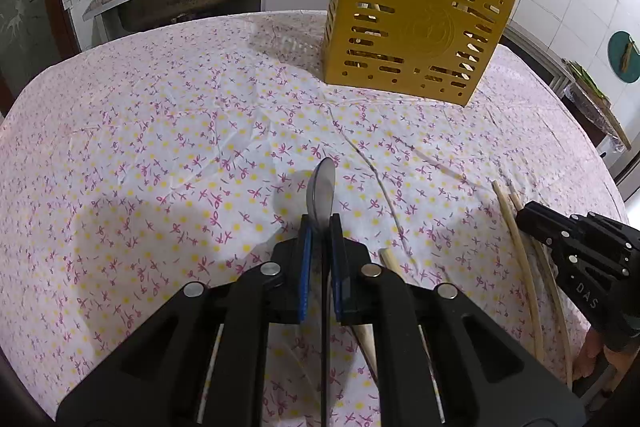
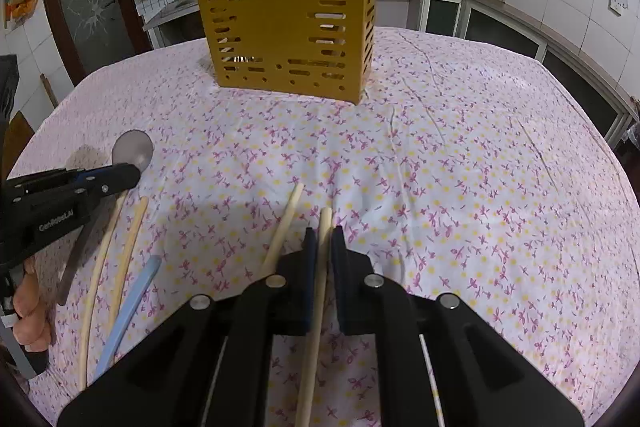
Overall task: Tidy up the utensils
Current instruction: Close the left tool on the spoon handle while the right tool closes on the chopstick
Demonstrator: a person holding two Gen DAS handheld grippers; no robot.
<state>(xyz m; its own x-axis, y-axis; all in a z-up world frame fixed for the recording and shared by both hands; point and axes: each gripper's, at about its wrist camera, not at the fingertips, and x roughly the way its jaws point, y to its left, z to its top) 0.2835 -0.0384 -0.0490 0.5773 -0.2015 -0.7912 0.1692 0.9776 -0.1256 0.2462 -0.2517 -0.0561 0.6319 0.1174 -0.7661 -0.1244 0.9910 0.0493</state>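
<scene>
Left gripper (image 1: 320, 227) clamped on steel spoon (image 1: 322, 187), bowl forward, ready for lifting | right gripper (image 2: 323, 239) pinching pale wooden chopstick (image 2: 320, 267) | slotted mustard-yellow plastic utensil holder (image 2: 288, 27) at your 12 o'clock, well apart | only right view shows light-blue handle (image 2: 132, 303) at 9 o'clock.

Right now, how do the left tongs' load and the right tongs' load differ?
The left tongs grip a metal spoon, bowl forward; the right tongs grip a pale chopstick. The spoon is grey and broad-ended, the chopstick slim and straight. Both point toward the yellow holder.
</scene>
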